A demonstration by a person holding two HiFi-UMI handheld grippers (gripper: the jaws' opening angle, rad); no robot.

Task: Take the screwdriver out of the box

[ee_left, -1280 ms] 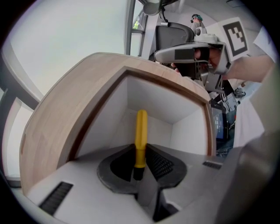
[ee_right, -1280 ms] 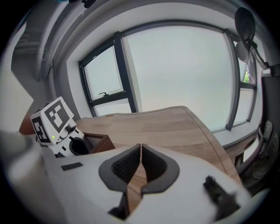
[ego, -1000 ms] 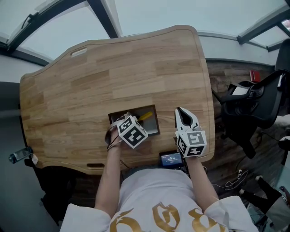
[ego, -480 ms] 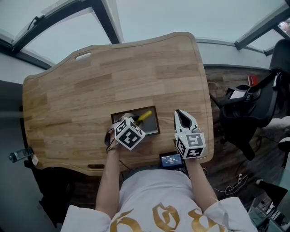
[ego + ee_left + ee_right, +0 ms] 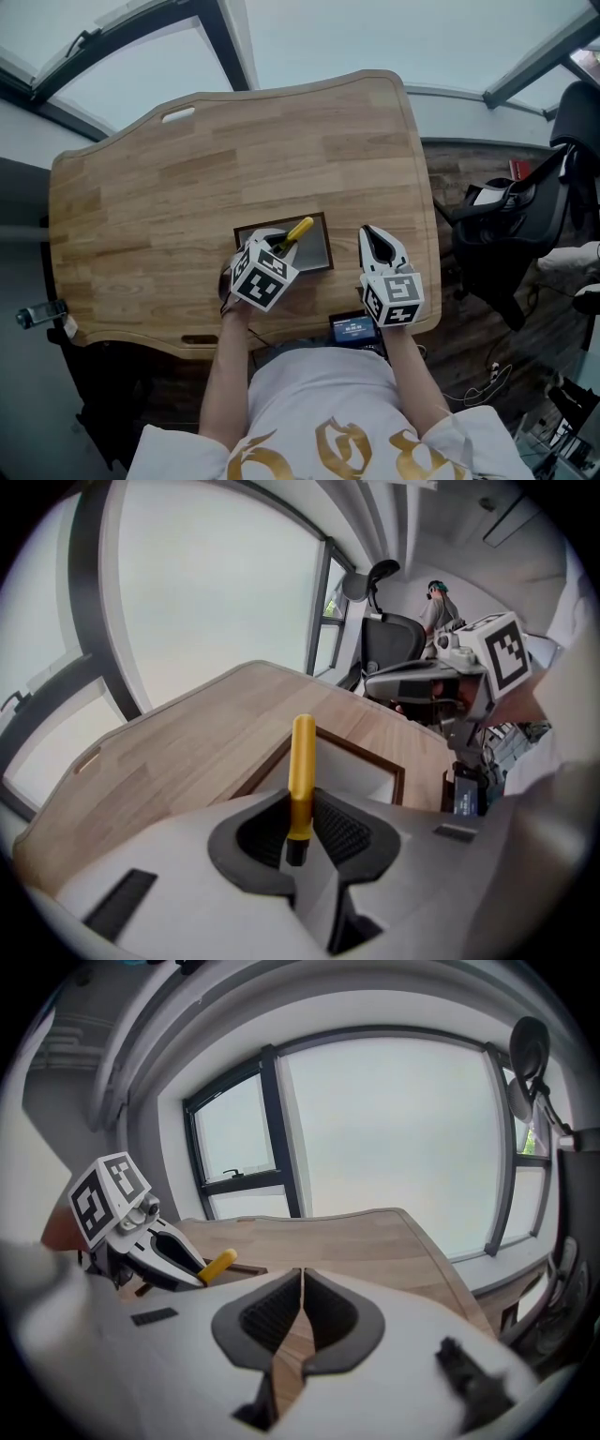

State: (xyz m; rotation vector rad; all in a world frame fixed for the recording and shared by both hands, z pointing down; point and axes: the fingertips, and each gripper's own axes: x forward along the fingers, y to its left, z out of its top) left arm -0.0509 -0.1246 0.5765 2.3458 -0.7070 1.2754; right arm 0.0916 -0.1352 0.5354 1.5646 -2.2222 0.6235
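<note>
Your left gripper [image 5: 300,803] has its jaws clamped on the yellow screwdriver [image 5: 295,232] over the box [image 5: 315,251] at the worktop's [image 5: 187,187] lower centre, while your right gripper's [image 5: 301,1283] jaws sit closed just right of it.

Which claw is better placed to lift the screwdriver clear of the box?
Left. The left claw is shut on the yellow screwdriver, which pokes up over the box. The right claw is shut and empty, beside the box.

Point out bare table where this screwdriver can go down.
Bare wood: the far half of the table, from the box to the slot, and the stretch left of the box. Crowded: the near edge, with left tongs, screwdriver and right tongs.
</note>
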